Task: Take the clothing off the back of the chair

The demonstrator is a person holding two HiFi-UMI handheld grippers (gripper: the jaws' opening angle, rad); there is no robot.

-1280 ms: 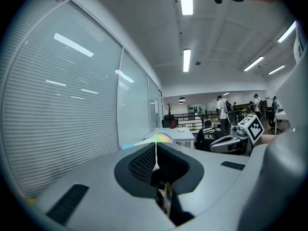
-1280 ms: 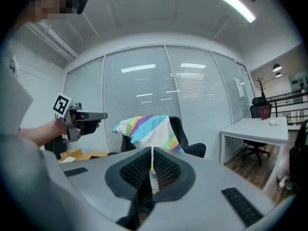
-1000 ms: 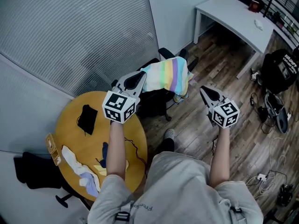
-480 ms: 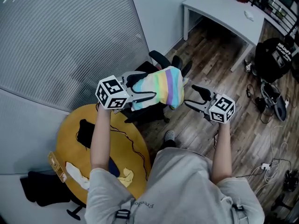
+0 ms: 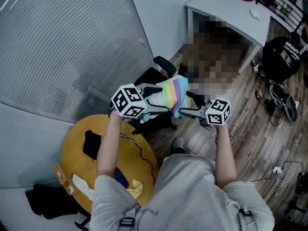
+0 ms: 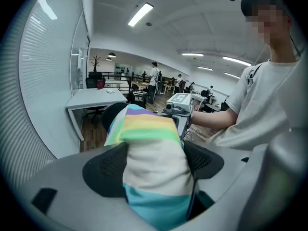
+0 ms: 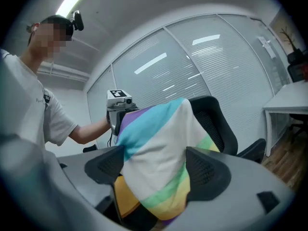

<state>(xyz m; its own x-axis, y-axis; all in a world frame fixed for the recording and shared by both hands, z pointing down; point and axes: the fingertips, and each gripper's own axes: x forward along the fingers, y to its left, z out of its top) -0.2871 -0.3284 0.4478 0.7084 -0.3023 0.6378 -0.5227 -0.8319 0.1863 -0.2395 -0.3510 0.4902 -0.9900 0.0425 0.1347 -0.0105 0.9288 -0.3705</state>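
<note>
One striped garment (image 5: 169, 94), one chair (image 7: 217, 121)

I'm in an office: glass walls with blinds (image 5: 62, 47), white desk (image 5: 226, 8), swivel chair (image 7: 219, 121), strip lights (image 6: 141, 14), people (image 6: 155, 78) among worktables farther back.

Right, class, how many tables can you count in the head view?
2. A round yellow table sits at the lower left beside the person, and a white desk stands at the top right. More may be out of frame.
</note>
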